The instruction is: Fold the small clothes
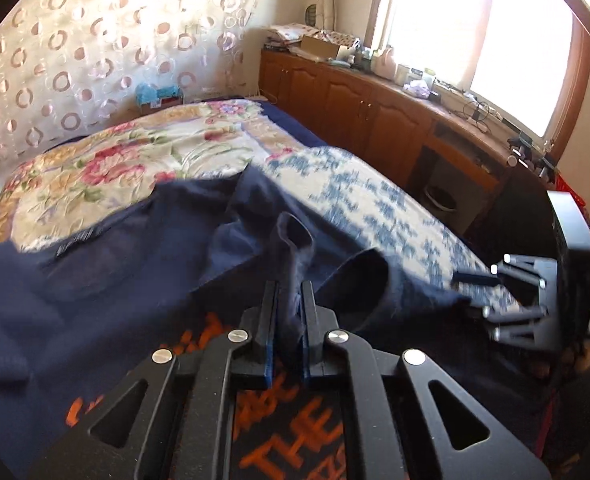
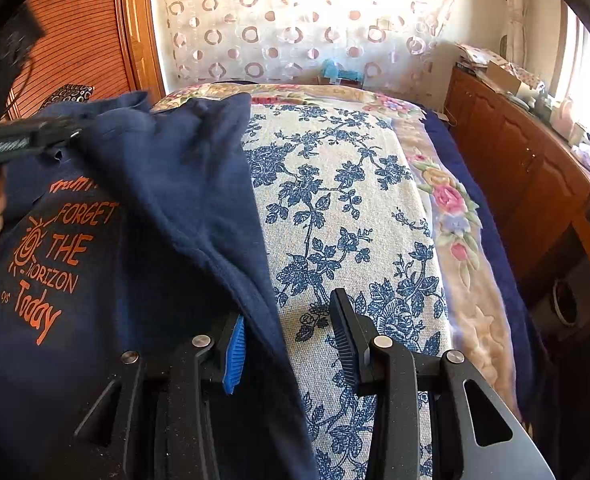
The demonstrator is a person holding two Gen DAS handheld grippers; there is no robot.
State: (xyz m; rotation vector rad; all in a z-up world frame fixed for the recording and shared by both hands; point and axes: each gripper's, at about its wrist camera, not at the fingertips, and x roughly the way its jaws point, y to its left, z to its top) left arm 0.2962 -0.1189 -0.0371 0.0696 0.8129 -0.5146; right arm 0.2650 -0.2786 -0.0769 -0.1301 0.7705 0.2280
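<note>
Two grippers work on a dark blue shirt on a bed.

The left gripper (image 1: 289, 300) pinches a fold of the shirt (image 1: 115, 272), which lies on the near left of the bedspread (image 2: 347, 216). The right gripper (image 2: 285, 340) has its fingers apart over the shirt's edge.

A bed (image 2: 507, 280) carries everything, its dark blue cover showing along the right edge. Directly on it lies a cream quilt with pink and red flowers (image 1: 107, 168), and beside that a cream woven cloth printed with blue floral branches (image 2: 335, 208), which overlaps the flowered quilt. On these rests a crumpled navy-blue T-shirt with orange lettering (image 2: 67, 248); its right edge lies over the left side of the blue-printed cloth, and part of it is raised in folds.
</note>
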